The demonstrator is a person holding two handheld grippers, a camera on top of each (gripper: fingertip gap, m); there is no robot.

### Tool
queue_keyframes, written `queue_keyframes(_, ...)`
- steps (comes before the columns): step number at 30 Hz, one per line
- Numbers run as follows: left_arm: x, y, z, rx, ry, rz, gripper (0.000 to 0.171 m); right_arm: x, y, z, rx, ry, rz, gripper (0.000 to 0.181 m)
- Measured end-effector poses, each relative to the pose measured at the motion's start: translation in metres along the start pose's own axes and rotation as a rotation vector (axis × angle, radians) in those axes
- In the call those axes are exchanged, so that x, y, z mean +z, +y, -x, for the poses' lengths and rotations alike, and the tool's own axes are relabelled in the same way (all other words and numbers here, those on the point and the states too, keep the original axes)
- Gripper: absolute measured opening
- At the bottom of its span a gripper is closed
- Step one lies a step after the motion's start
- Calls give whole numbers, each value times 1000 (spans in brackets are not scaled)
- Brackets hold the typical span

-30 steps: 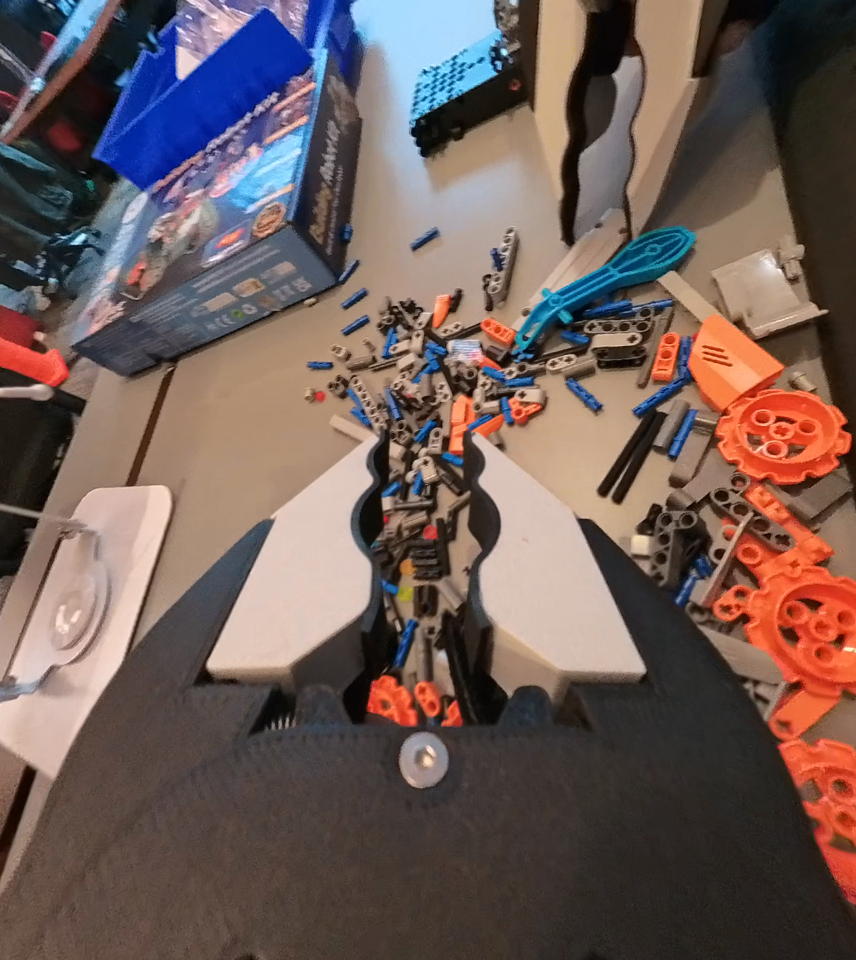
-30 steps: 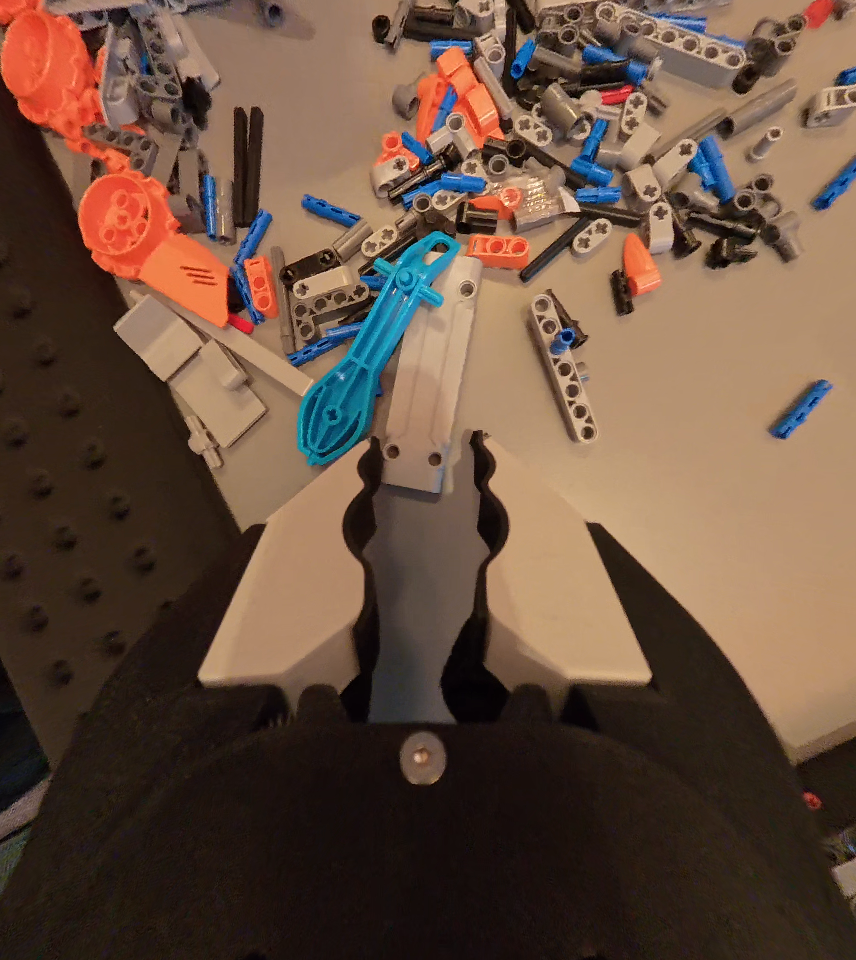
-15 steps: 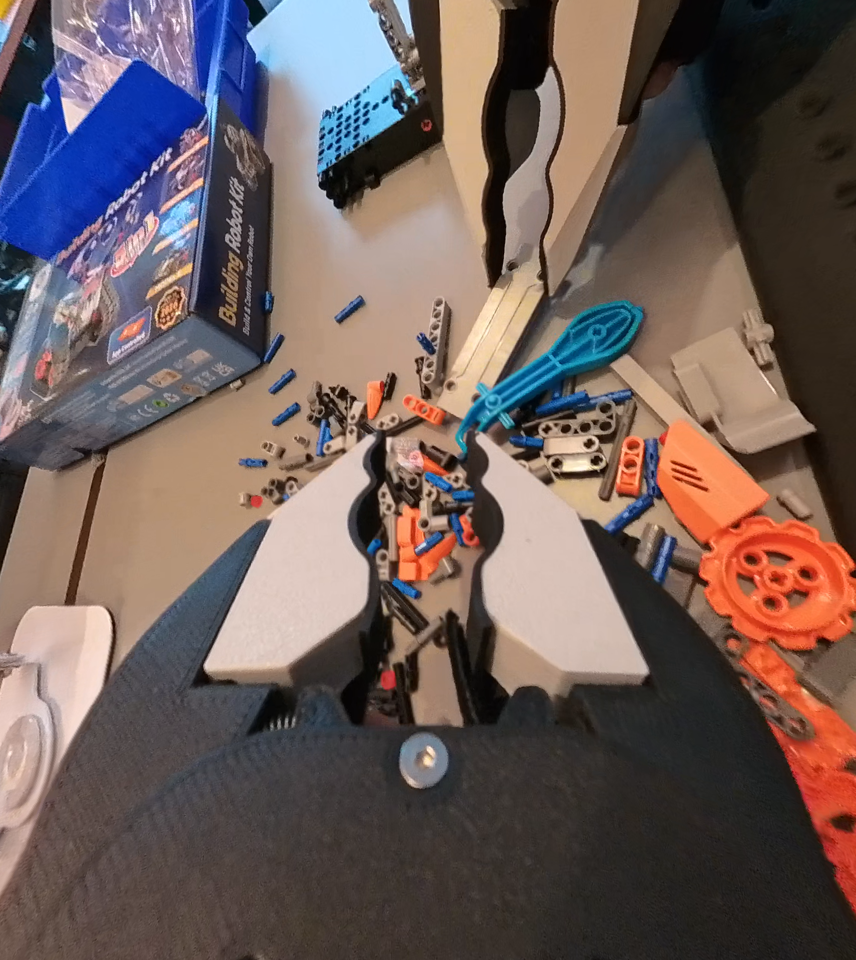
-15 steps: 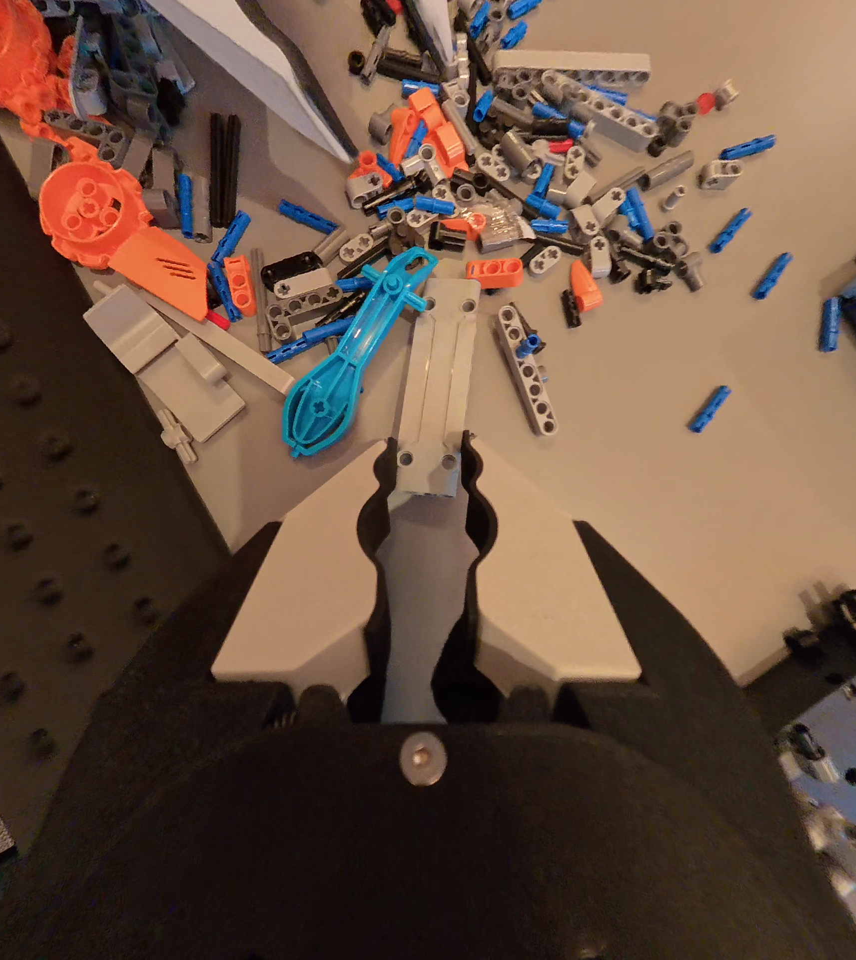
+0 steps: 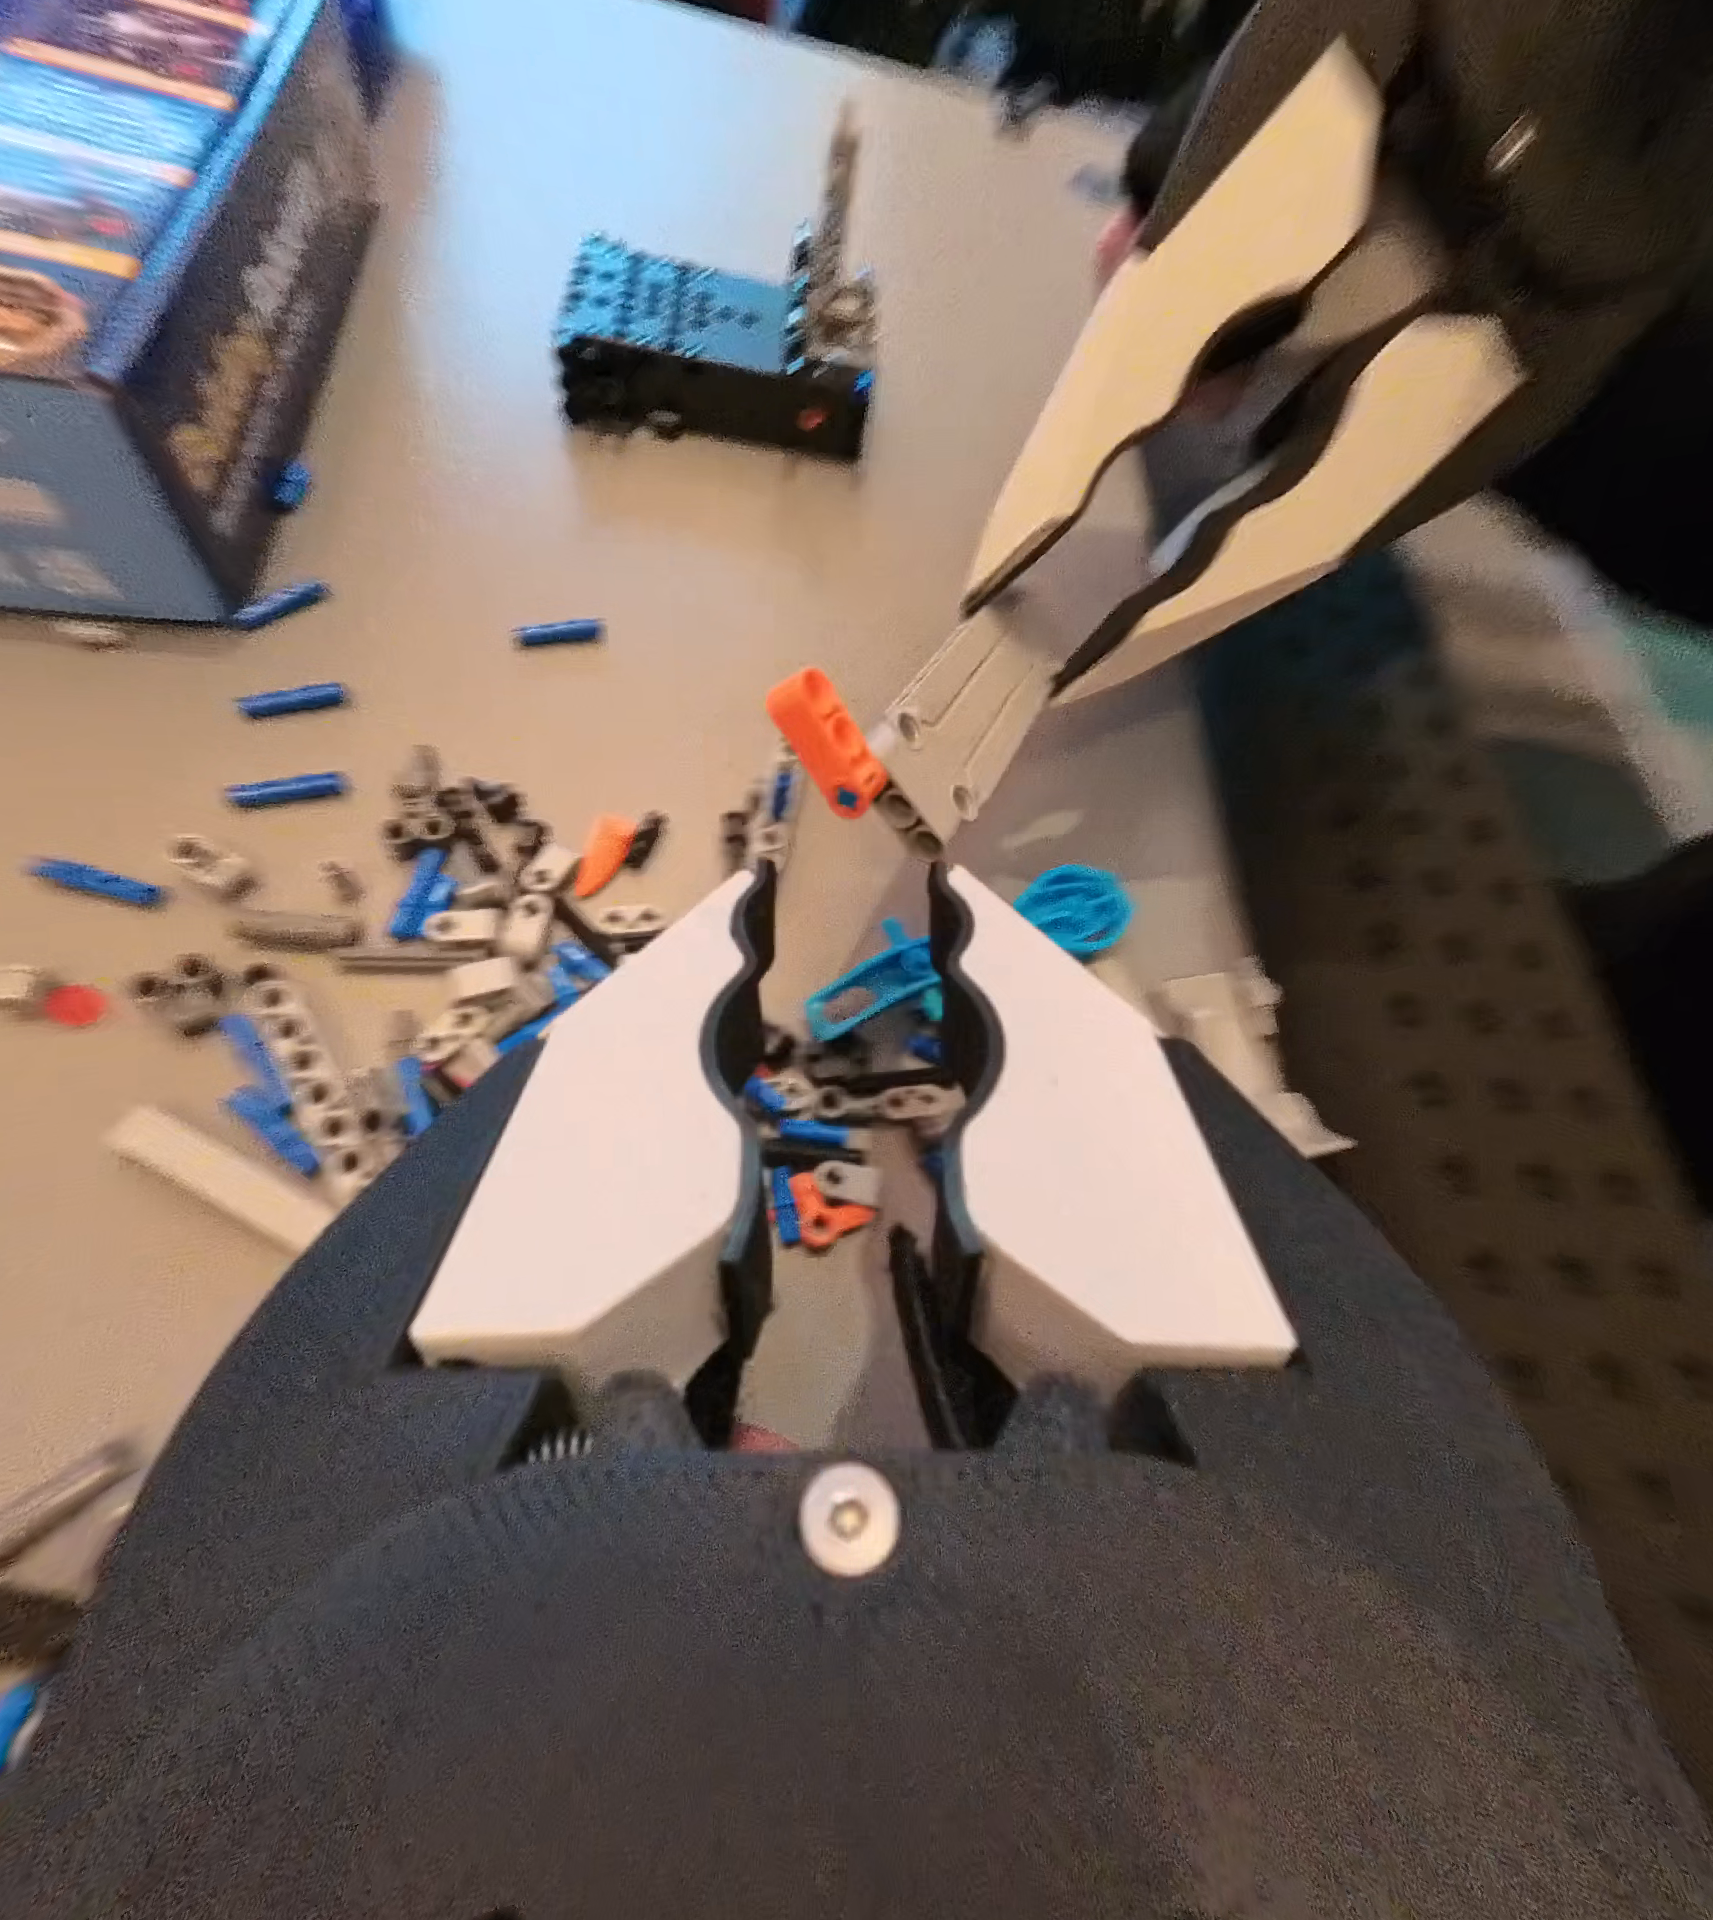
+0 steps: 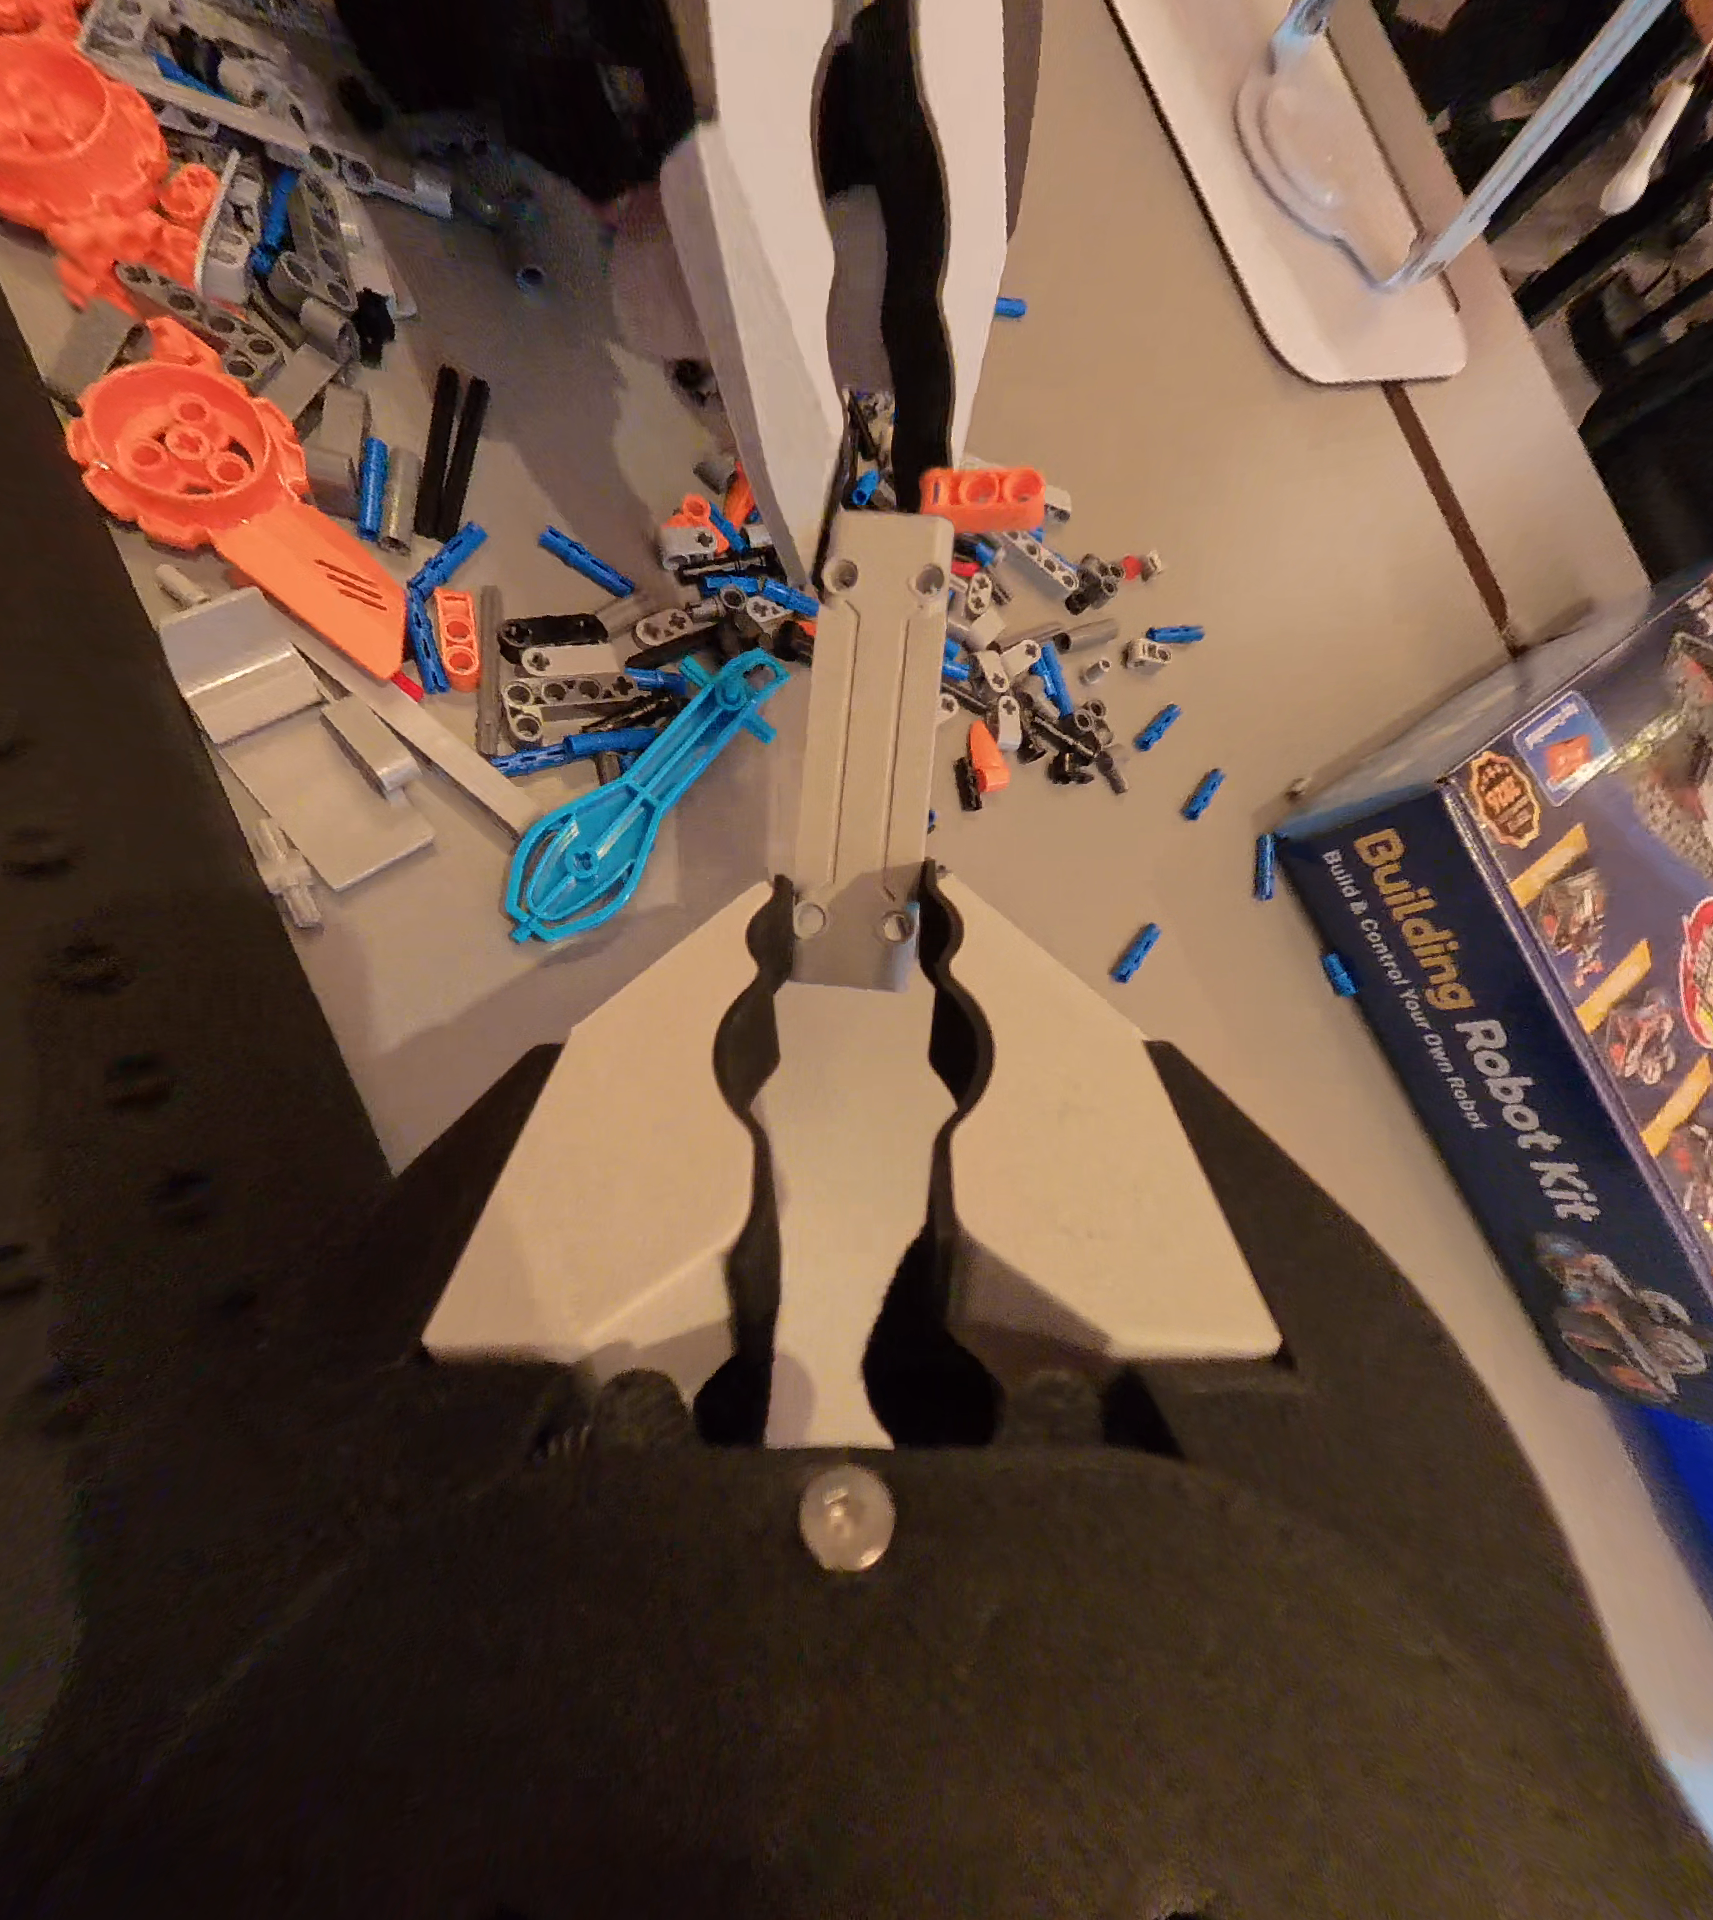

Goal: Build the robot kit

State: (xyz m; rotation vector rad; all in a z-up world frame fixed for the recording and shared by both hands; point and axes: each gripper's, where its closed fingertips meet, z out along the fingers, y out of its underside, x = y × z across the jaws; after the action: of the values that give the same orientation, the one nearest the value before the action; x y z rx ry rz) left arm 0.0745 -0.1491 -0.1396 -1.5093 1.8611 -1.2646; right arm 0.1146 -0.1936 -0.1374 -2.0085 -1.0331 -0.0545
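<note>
Cluttered table (image 6: 1195,436); gripper-held long grey panel (image 6: 873,717)

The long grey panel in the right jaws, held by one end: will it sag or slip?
The grey panel juts out straight from the right gripper, so it is probably stiff. The smooth plastic, pinched only at its end, might pivot if bumped. The orange piece at its tip looks light.

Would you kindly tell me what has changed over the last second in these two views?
The right gripper, shut on the grey panel, has lifted it off the table, with an orange connector hanging at its far end. The left gripper, open and empty, has closed in on that end. The turquoise tool and loose parts stayed put.
</note>
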Motion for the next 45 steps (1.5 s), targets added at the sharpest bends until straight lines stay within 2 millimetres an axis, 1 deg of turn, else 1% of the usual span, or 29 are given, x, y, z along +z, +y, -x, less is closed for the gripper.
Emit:
queue_keyframes(4,-16,-12,-20,-138,222,-96,46,-1,-6,3,-46,18,-23,22)
queue_keyframes(6,-18,-15,-27,-153,253,-123,46,0,-11,5,-71,29,-30,22)
queue_keyframes(7,-18,-14,-29,-153,257,-123,40,0,-15,5,-90,39,-37,22)
queue_keyframes(8,-17,-12,-29,-147,238,-121,33,1,-18,7,-101,40,-40,21)
queue_keyframes(9,-16,-10,-27,-139,204,-119,21,2,-20,8,-111,40,-42,20)
queue_keyframes(11,-17,-10,-29,-132,191,-128,14,6,-20,9,-138,51,-25,19)
queue_keyframes(12,-18,-10,-29,-134,181,-129,5,8,-21,13,-137,26,-31,18)
queue_keyframes(13,-19,-8,-28,-115,152,-118,5,8,-26,15,-110,3,-56,17)
queue_keyframes(14,-19,-6,-29,-83,143,-99,5,6,-31,16,-68,-30,-84,20)
queue_keyframes(15,-21,-6,-30,-58,138,-96,5,5,-35,15,-14,-63,-108,24)
queue_keyframes(16,-24,-8,-29,-38,120,-99,5,5,-38,13,27,-91,-116,24)
queue_keyframes(18,-26,-8,-28,19,94,-74,5,7,-45,9,57,-121,-119,26)
queue_keyframes(19,-28,-9,-28,43,85,-71,5,10,-46,12,62,-161,-98,30)
queue_keyframes(20,-29,-11,-27,64,67,-71,5,13,-48,16,71,-203,-82,31)
queue_keyframes(22,-32,-13,-30,105,54,-66,5,20,-56,19,78,-239,-80,23)
queue_keyframes(24,-36,-16,-36,139,59,-82,5,29,-56,16,36,-222,-48,19)
queue_keyframes(26,-41,-17,-37,179,28,-96,5,33,-62,23,27,-268,-58,8)
queue_keyframes(28,-48,-17,-37,193,21,-105,5,35,-69,23,21,-291,-73,7)
queue_keyframes(30,-55,-18,-32,160,-1,-125,7,37,-76,19,43,-311,-85,6)
queue_keyframes(33,-70,-18,-19,171,-81,-130,13,42,-84,3,3,-292,-53,5)
queue_keyframes(34,-77,-19,-16,175,-98,-147,11,43,-87,-2,-14,-293,-37,6)
queue_keyframes(35,-84,-19,-12,168,-115,-161,11,47,-88,-11,-29,-279,-12,5)
queue_keyframes(37,-97,-16,1,165,-179,-162,17,56,-86,-38,-40,-243,56,5)
queue_keyframes(39,-109,-7,15,173,-250,-149,19,70,-83,-70,-6,-224,114,5)
queue_keyframes(40,-113,-2,20,170,-270,-140,19,78,-79,-85,9,-228,157,5)
queue_keyframes(43,-119,15,27,151,-295,-118,19,106,-57,-126,5,-207,328,5)
queue_keyframes(45,-121,24,28,164,-313,-95,19,123,-36,-146,-15,-194,467,5)
